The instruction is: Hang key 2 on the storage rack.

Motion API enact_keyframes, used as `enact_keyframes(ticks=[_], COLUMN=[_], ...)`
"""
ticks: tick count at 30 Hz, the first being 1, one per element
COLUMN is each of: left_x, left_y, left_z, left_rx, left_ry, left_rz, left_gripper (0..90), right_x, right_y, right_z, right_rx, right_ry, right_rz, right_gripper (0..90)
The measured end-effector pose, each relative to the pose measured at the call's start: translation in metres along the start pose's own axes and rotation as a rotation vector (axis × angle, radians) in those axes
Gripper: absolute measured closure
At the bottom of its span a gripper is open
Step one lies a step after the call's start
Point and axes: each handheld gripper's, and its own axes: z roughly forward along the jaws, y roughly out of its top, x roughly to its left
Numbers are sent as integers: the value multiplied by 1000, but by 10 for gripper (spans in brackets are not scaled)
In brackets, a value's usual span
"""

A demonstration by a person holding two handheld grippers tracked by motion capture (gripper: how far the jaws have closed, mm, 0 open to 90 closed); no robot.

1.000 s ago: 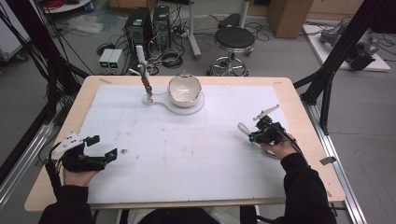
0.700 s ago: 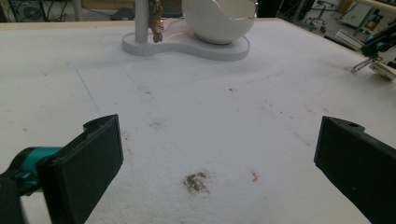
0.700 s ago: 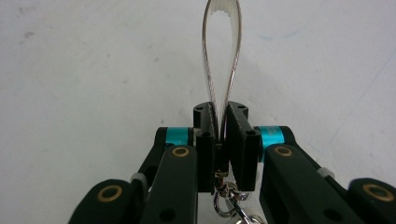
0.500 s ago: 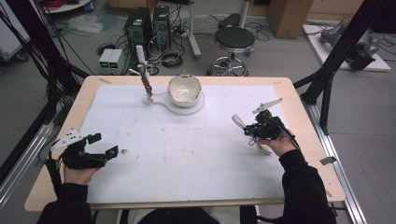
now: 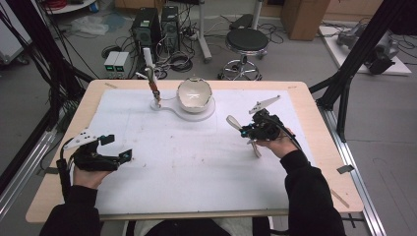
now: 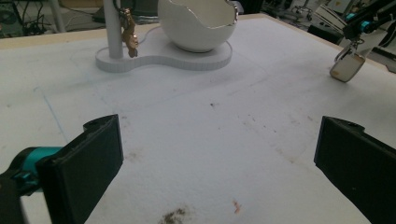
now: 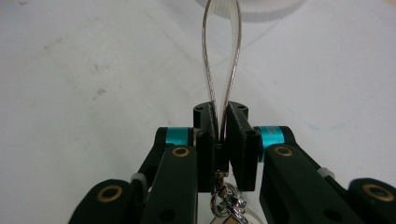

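White tabletop: my R gripper, mid-right, clamped on keyring loop, nearer the stand, which lies upper-left; L gripper released.

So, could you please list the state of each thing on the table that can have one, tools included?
Left tool: open, nothing between its jaws, held above the white mat.
Right tool: shut on the keyring.
Keyring: clear loop clamped edge-on, chain and tag dangling below, lifted off the mat.
Egg-shaped bowl: upright on the white stand, broken-shell opening facing up.
White stand: flat on the mat, its post upright.
Brown charm: hanging against the post.
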Motion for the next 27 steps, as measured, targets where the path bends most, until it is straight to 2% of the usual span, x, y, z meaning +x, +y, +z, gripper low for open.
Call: enact_keyframes(ticks=[9,12,27], left_x=[-7,-8,-18], left_y=[15,17,35], left_z=[11,14,34], left_rx=[17,23,54], left_ry=[-20,-23,-58], left_rz=[39,41,49], left_gripper=[17,17,30], right_x=[13,18,38], right_y=[24,31,51], right_z=[4,5,20], right_rx=[-40,-47,-63], right_ry=[45,55,122], right_rz=[-35,-52,-78], right_gripper=[824,824,824])
